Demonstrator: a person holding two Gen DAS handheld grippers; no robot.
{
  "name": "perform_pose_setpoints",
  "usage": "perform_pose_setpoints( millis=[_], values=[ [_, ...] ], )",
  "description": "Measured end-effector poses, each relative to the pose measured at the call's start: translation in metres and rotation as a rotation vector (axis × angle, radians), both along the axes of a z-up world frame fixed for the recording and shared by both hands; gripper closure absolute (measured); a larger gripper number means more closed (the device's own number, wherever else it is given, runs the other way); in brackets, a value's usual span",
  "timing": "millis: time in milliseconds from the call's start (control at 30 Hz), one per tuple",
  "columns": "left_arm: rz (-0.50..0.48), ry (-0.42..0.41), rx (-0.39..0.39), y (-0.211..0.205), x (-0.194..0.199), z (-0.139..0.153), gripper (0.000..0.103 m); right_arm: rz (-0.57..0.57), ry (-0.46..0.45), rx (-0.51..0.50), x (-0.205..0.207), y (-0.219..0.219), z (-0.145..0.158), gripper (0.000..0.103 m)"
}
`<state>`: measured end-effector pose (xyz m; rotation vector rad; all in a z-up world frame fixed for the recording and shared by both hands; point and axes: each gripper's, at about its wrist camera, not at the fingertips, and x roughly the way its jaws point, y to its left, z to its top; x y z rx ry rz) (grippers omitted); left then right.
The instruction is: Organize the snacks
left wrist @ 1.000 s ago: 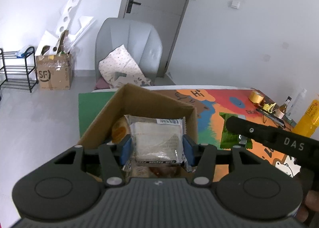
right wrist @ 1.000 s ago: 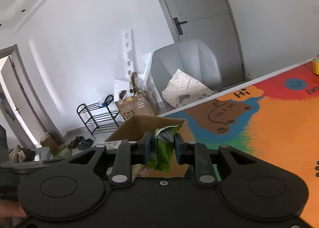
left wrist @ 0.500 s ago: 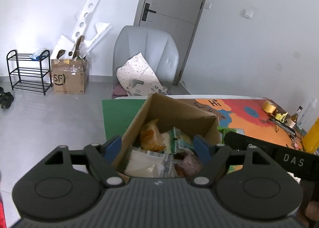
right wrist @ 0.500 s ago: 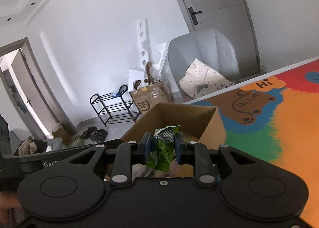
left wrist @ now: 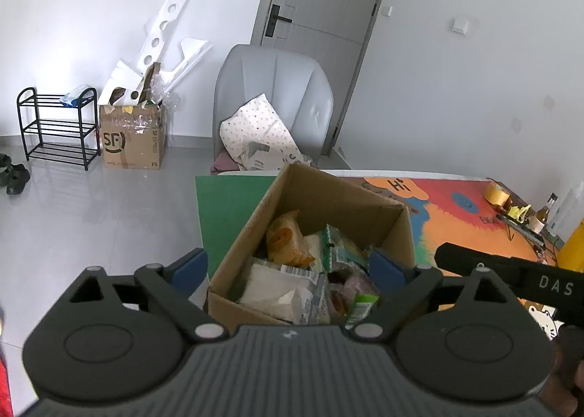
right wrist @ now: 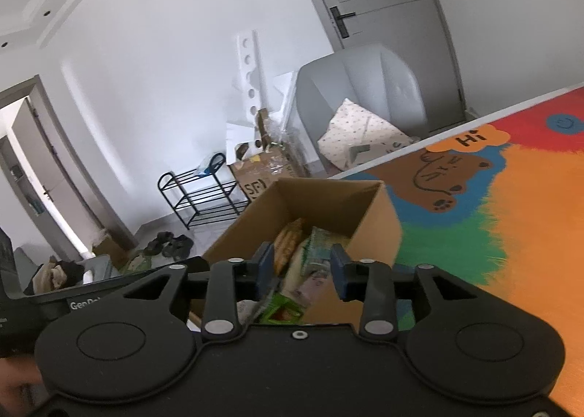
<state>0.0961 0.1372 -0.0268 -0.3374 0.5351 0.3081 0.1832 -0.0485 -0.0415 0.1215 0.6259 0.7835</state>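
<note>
**Both grippers held over the snack box with nothing gripped**

While the left gripper (left wrist: pixel 288 267) is held above the cardboard box (left wrist: pixel 255 220), its blue-padded fingers (left wrist: pixel 189 269) are seen spread wide, one outside the box's left wall and the other over its right side, with nothing between them. Inside the box, a clear-wrapped white packet (left wrist: pixel 277 289) is seen lying near the front wall, an orange snack bag (left wrist: pixel 286 240) behind it, a pale green packet (left wrist: pixel 341 251) towards the right, and a bright green wrapper (left wrist: pixel 359 307) at the near right corner. The box is set at the green end of a colourful mat (left wrist: pixel 456 220) on the tabletop. A roll of yellow tape (left wrist: pixel 494 192) is seen at the mat's far right.

From the right wrist view, the right gripper (right wrist: pixel 301 269) is seen above the same cardboard box (right wrist: pixel 379 234), its fingers (right wrist: pixel 337 271) parted and no longer clamped on anything. A green wrapper (right wrist: pixel 281 305) is seen just below them, beside the left finger; whether it touches that finger cannot be told. The orange snack bag (right wrist: pixel 286 245) and a pale green packet (right wrist: pixel 319 251) are seen deeper in the box.
</note>
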Motion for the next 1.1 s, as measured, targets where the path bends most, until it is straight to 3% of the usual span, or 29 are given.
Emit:
perform_pose_setpoints(
  millis=[233, 933, 1100],
  values=[
    [-0.022, 0.01, -0.001, -0.013, 0.0, 0.0, 0.0, -0.055, -0.017, -0.019, -0.007, -0.021, 0.001, 0.044],
    [-0.117, 0.017, 0.037, -0.07, -0.014, 0.013, 0.0, -0.17, -0.076, -0.021, -0.035, -0.087, 0.015, 0.0],
    [-0.128, -0.003, 0.046, -0.08, -0.023, 0.02, 0.0, -0.207, -0.059, -0.003, -0.037, -0.103, 0.015, 0.0]
  ],
)
